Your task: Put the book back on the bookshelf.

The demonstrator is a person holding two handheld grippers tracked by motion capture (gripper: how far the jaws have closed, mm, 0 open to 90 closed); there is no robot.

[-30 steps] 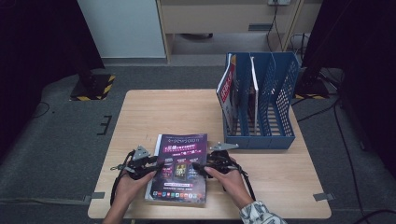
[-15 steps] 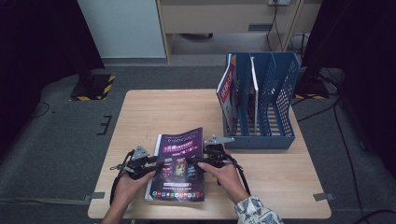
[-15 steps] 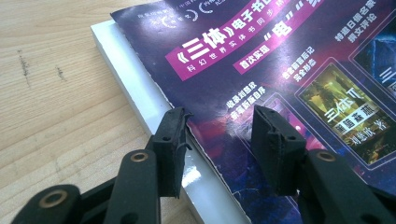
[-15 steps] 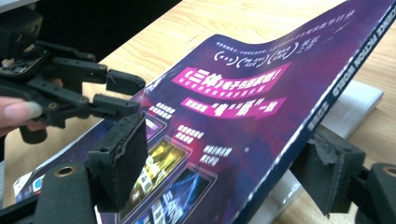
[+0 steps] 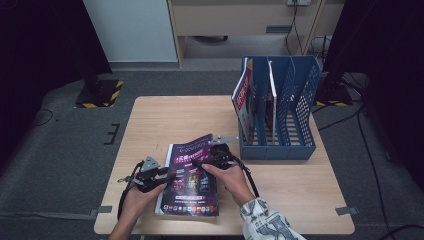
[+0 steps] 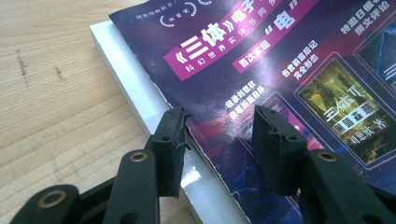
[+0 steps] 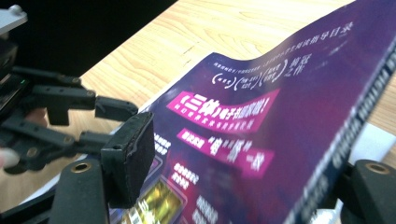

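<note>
At lower left of the high view, the left gripper (image 5: 165,176) rests at the magazine's (image 5: 192,175) left edge. In the left gripper view its jaws stand apart, one pad on the white under-pages, the other on the purple cover (image 6: 261,60). The magazine lies at lower centre of the table (image 5: 165,120). The right gripper (image 5: 202,161) has the cover's right edge between its jaws, which have just been closing; the cover (image 7: 261,116) curls up. At right stands a blue rack (image 5: 285,112).
</note>
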